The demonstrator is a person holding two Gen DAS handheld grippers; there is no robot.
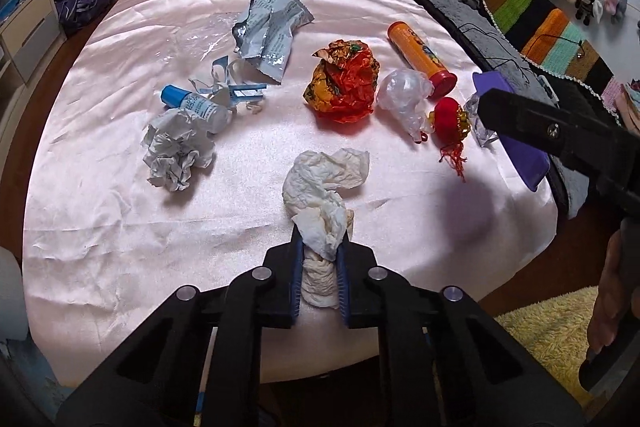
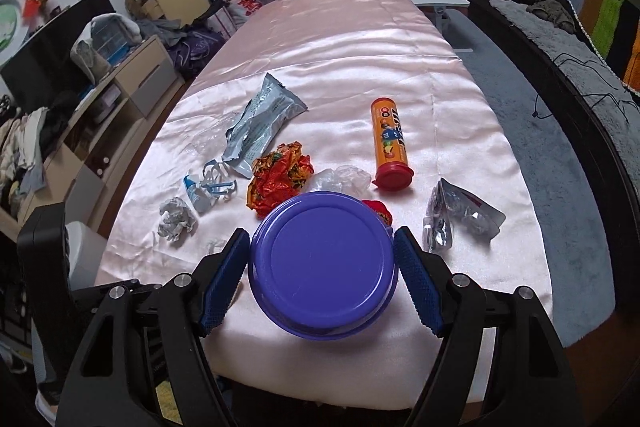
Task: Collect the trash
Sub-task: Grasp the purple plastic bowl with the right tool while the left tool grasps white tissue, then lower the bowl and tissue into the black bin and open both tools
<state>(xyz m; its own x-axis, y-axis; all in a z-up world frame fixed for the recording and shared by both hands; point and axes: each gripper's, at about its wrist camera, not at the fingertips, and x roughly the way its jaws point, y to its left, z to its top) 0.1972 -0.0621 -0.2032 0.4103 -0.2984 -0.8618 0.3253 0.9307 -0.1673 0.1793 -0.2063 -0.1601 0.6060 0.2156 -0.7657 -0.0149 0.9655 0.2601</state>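
While the left gripper (image 1: 320, 247) pinches the white tissue (image 1: 324, 183) at the surface's (image 1: 100, 247) near edge, the right gripper (image 2: 322, 247) holds the purple bowl (image 2: 320, 263) just to its right.

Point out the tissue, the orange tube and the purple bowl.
tissue (image 1: 324, 183), left wrist view, on its crumpled upper part
orange tube (image 2: 390, 139), right wrist view, on the middle of its body
purple bowl (image 2: 322, 261), right wrist view, on its flat base

Right gripper (image 2: 322, 267) clamps purple bowl (image 2: 320, 267), bottom toward camera. Beyond bowl: orange wrapper (image 2: 278, 177), clear plastic (image 2: 344, 179). Right of bowl: silver pouch (image 2: 460, 219).
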